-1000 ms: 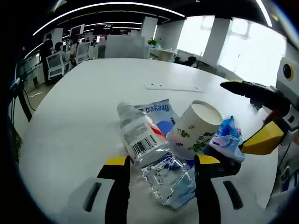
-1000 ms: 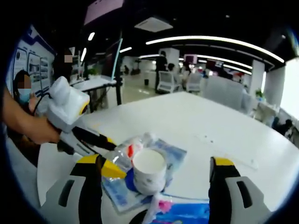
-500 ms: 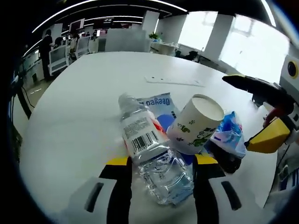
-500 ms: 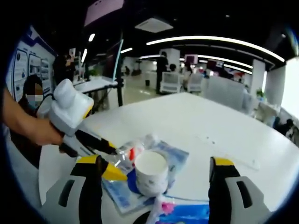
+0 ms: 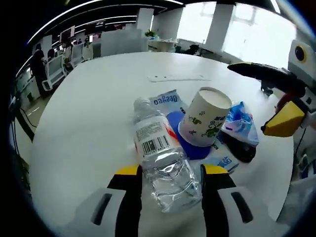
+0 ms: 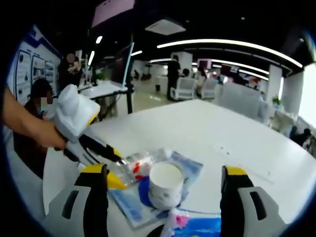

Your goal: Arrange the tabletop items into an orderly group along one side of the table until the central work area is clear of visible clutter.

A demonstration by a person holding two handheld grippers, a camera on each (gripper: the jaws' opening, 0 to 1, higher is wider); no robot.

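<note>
The left claw (image 5: 168,173) is gripping the lying water bottle (image 5: 160,155). The paper cup (image 5: 202,123) is standing just beyond, on the worktop (image 5: 89,108). The right claw (image 6: 163,175) is hanging wide open above; bare worktop is stretching ahead.

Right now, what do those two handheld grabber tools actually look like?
Both match: the left gripper and right gripper have black jaws tipped with yellow pads and a slot in each grey base. Seen from the right gripper view, the left gripper carries a white box body, held by a hand on a bare arm.
</note>
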